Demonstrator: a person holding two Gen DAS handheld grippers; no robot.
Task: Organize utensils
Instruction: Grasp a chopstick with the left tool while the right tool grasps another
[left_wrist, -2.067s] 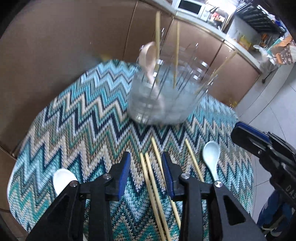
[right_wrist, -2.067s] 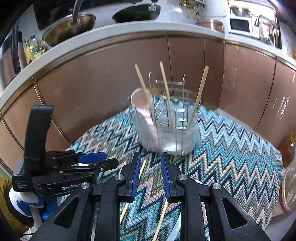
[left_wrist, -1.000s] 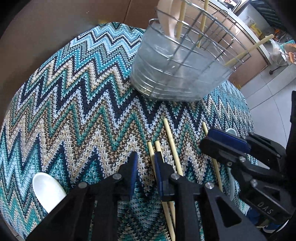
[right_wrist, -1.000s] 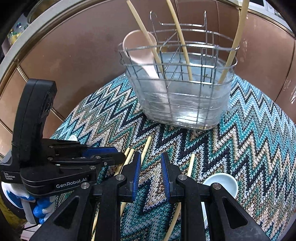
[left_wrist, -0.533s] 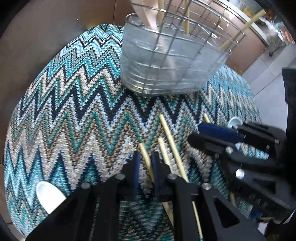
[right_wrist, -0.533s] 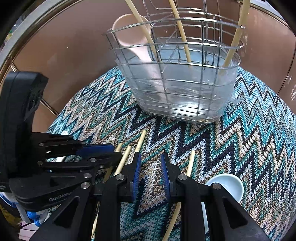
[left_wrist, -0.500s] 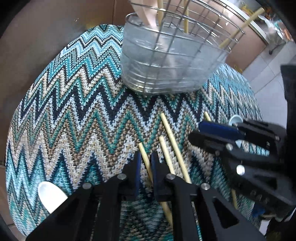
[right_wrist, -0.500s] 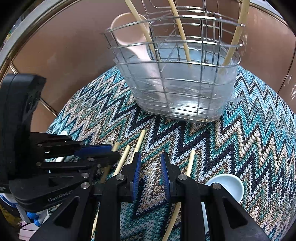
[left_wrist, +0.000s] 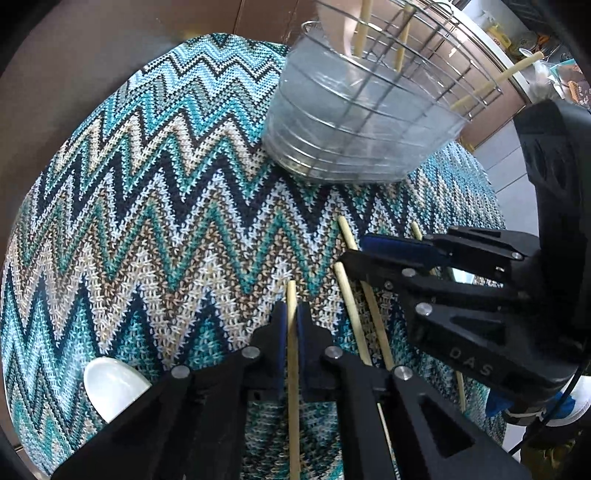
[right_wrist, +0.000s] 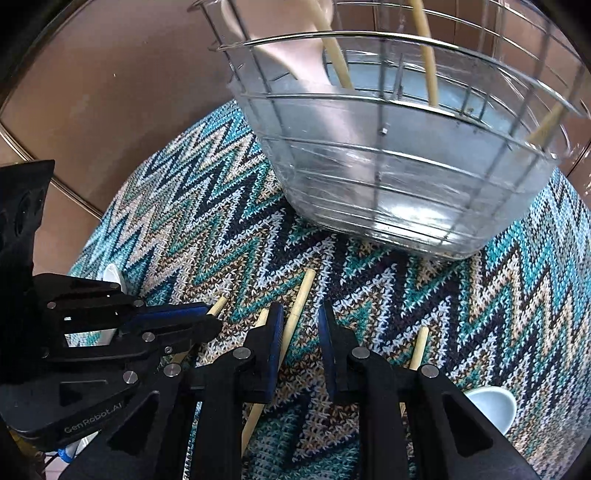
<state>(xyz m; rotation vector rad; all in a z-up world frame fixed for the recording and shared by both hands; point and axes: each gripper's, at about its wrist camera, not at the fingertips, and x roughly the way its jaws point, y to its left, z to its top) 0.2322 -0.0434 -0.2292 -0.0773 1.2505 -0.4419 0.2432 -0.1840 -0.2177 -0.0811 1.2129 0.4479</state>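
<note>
We see the left tool (left_wrist: 290, 321) pinching one wooden chopstick (left_wrist: 292, 369) between its blue pads, low over the zigzag cloth (left_wrist: 147, 221) on the worktop, in front of the wire utensil basket (left_wrist: 362, 122). The right tool (right_wrist: 301, 325) is spread around another chopstick (right_wrist: 295, 321) lying on the cloth — also in front of the basket. Chopsticks and a pale spoon (right_wrist: 295, 44) stand in the basket; a white spoon (left_wrist: 110, 384) lies left of it, nearer us.
</note>
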